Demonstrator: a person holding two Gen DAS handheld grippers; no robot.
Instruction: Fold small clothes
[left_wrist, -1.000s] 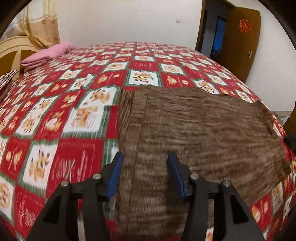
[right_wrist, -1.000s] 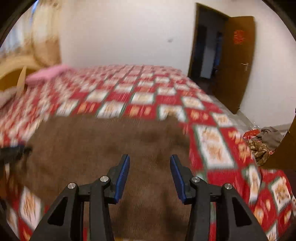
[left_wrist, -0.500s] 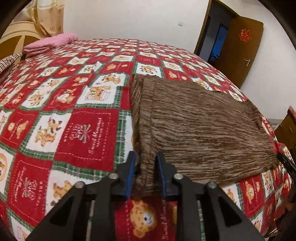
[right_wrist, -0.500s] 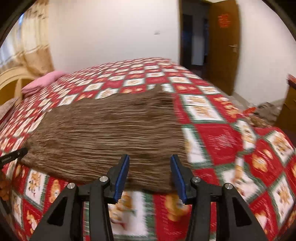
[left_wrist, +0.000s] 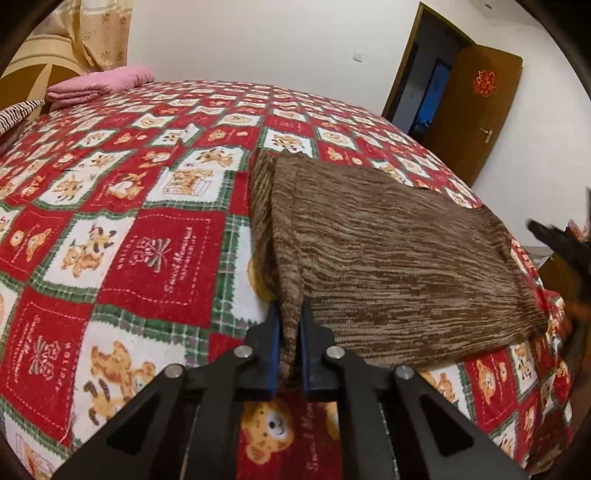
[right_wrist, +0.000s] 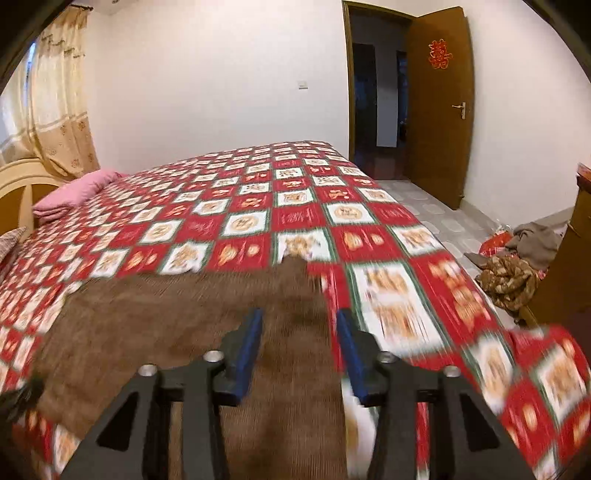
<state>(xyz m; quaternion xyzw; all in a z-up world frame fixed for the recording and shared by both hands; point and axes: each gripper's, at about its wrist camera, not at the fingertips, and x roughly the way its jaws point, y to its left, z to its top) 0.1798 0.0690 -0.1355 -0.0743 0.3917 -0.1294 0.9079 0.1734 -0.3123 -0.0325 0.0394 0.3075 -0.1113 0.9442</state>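
A brown knitted garment (left_wrist: 399, 258) lies flat on the red checked bedspread (left_wrist: 129, 229). My left gripper (left_wrist: 290, 317) is shut on the garment's near left corner, with the cloth pinched between its blue pads. In the right wrist view the same garment (right_wrist: 166, 332) is blurred. My right gripper (right_wrist: 299, 332) is open over the garment's near right edge, its jaws apart with the cloth's edge between them. The other gripper shows as a dark blur at the right edge of the left wrist view (left_wrist: 554, 240).
A folded pink blanket (left_wrist: 99, 83) lies by the headboard at the far left. A brown door (right_wrist: 439, 107) stands open at the right. A pile of clothes (right_wrist: 517, 266) lies on the floor beside a wooden cabinet (right_wrist: 569, 258).
My left gripper came down and shut on the garment's near left corner. My right gripper moved back over the garment's near right edge and stayed open.
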